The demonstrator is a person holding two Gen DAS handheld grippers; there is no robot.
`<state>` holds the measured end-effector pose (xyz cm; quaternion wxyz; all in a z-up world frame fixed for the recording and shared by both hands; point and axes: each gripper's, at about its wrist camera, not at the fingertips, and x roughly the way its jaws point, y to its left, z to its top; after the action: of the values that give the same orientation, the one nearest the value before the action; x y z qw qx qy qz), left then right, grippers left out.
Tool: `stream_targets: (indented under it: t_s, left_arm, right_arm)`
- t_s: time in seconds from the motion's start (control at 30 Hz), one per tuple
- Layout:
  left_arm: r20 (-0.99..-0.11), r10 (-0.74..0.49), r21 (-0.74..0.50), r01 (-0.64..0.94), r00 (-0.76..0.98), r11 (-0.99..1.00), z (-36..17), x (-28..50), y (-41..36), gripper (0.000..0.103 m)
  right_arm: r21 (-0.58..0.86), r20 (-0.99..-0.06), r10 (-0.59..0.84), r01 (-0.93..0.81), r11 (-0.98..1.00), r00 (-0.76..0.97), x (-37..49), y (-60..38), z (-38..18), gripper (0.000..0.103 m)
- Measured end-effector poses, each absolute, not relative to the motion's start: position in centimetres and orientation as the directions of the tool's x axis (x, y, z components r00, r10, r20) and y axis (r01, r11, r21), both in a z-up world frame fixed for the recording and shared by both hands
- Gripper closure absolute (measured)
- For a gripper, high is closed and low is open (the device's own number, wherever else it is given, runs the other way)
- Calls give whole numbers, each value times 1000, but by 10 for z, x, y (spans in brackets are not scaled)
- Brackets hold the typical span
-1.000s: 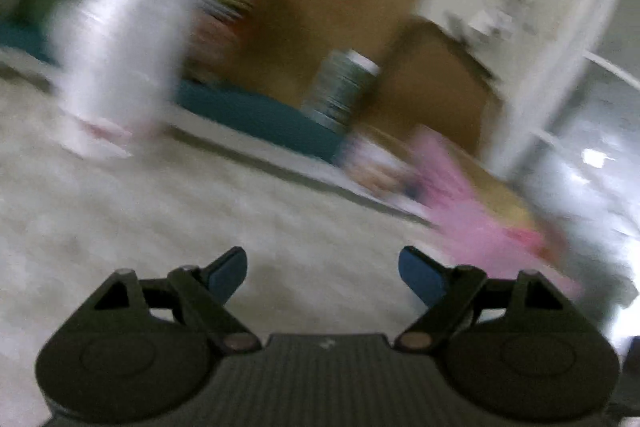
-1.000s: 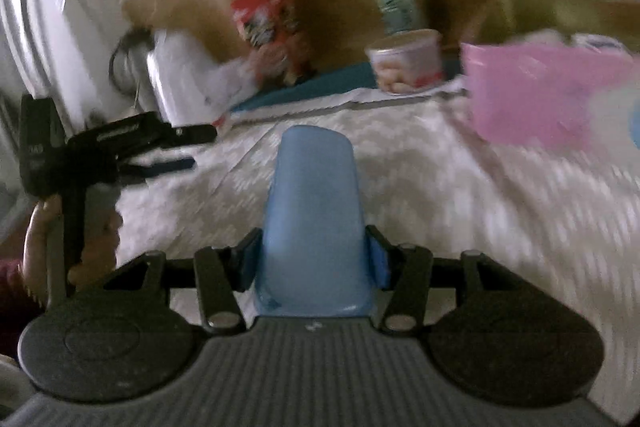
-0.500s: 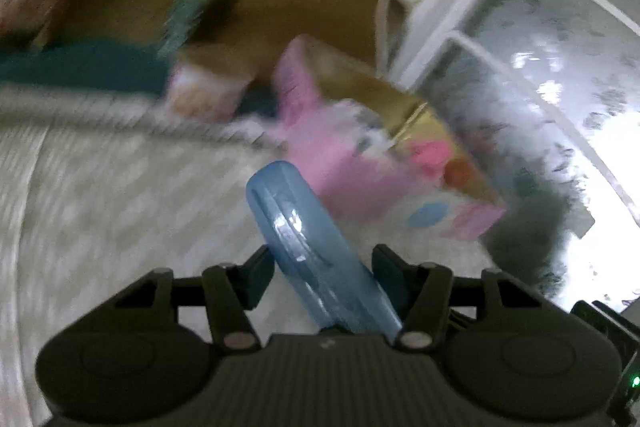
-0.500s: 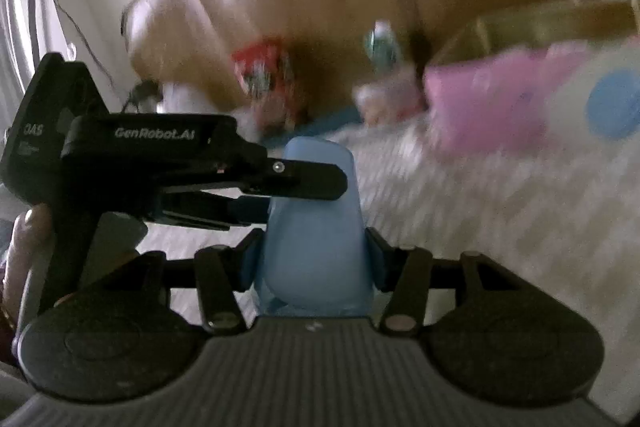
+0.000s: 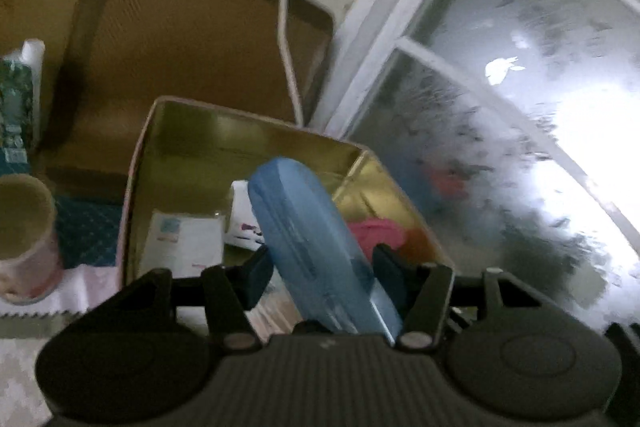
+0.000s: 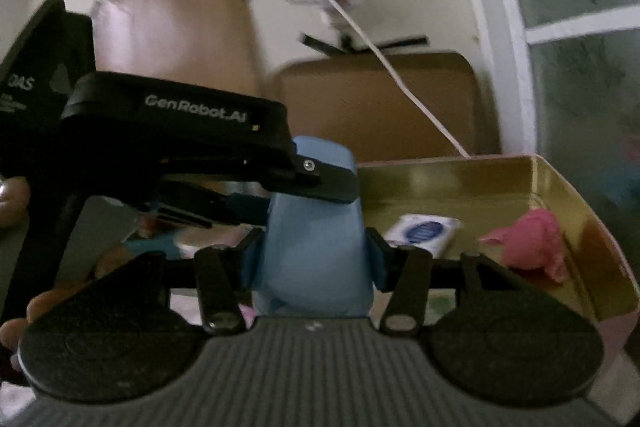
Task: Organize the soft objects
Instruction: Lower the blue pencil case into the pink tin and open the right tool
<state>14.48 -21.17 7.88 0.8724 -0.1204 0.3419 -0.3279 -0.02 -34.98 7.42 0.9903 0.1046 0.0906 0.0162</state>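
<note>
A soft light-blue oblong object (image 5: 312, 247) is held by both grippers at once. My left gripper (image 5: 320, 275) is shut on it, and it tilts up to the left over the open gold-lined tin box (image 5: 180, 143). My right gripper (image 6: 312, 259) is shut on the same blue object (image 6: 316, 227), with the left gripper's black body (image 6: 180, 131) crossing in front of it. Inside the box (image 6: 560, 179) lie a pink soft item (image 6: 532, 243), a small white packet with a blue circle (image 6: 424, 231) and white paper packets (image 5: 184, 239).
A paper cup (image 5: 24, 239) stands left of the box on a teal mat. Brown cardboard (image 5: 180, 39) leans behind the box, with a white cable (image 5: 286, 27) hanging down. A frosted window (image 5: 520, 131) is close on the right.
My left gripper swung from the rug to the blue object and shut on it. Both grippers carried it to the right and up, over the gold box.
</note>
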Motion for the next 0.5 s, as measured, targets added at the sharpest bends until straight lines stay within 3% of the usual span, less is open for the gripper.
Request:
stream_targets:
  t_s: [0.1,0.2,0.4,0.5]
  left_arm:
    - [-576,-598,-389,456,557,800,64,161,-228,44]
    - [-596,-529,-323,423,604,847,58,164,-232,34]
    - [-565,-473,-203,442,676,874,72,129,-217,29]
    - [-532,-440,-136,440,724,888,83,98,-203,11]
  right_arm:
    - [180,-243,5,40,983,970,24,-361,64,47]
    - [107,-255,-109,140,984,961,32,-364,51,43]
    - [248,-137,-141,172,953,981,-11,-371,48,39]
    - [281,-81,-153,170,944,985,-40,-355,46,39]
